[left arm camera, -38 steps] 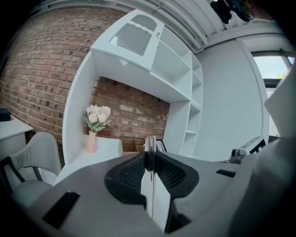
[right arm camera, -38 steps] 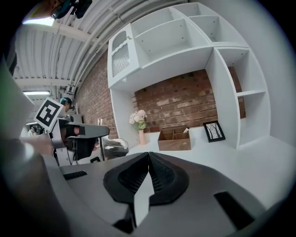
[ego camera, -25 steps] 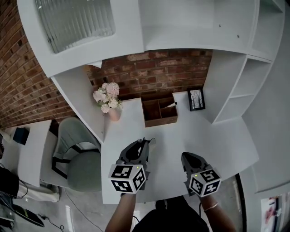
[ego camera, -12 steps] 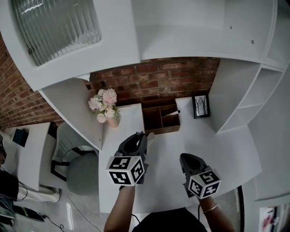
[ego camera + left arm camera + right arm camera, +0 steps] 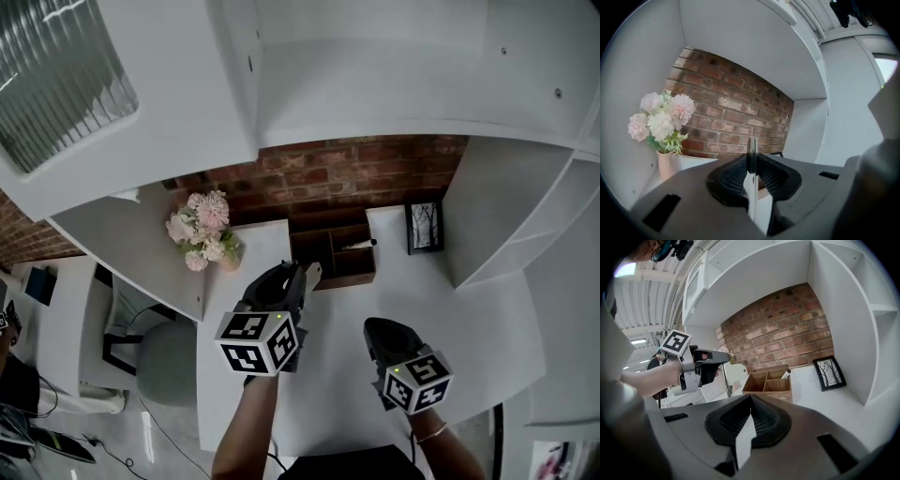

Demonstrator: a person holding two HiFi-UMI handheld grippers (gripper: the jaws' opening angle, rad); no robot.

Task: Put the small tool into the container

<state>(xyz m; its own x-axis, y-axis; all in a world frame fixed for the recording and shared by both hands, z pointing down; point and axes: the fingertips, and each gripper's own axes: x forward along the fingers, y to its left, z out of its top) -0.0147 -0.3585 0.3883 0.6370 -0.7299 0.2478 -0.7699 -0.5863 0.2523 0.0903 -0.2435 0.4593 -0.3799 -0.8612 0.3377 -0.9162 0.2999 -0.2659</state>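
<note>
White desk (image 5: 450,309) set in an alcove, with one red brick wall (image 5: 356,164) behind it and white cabinets (image 5: 375,75) overhead. One white shelf unit (image 5: 506,216) closes the desk's right side. The left edge drops to one grey chair (image 5: 164,361) on the floor.

One wooden container (image 5: 311,246) stands at the back of the desk against the bricks, open on top and split into compartments. One vase of pale pink flowers (image 5: 199,234) stands to its left, and one black-framed picture (image 5: 424,228) leans to its right. A stretch of bare desk top lies between the container and the near edge, and the person's two grippers are over it.

The left gripper (image 5: 302,277) is the farther forward of the two, near the container's front left corner. Its jaws are clamped on one small tool (image 5: 751,187), a thin flat metal strip. The right gripper view shows that tool (image 5: 725,380) hanging below the jaws with its long axis upright and its free end pointing down at the desk. It is outside the container and to the left of it.

The right gripper (image 5: 380,326) hangs nearer the person, well apart from the container. Its jaws are together with nothing between them.

One white pen (image 5: 359,245) with a dark cap lies slanted in a right-hand compartment.
</note>
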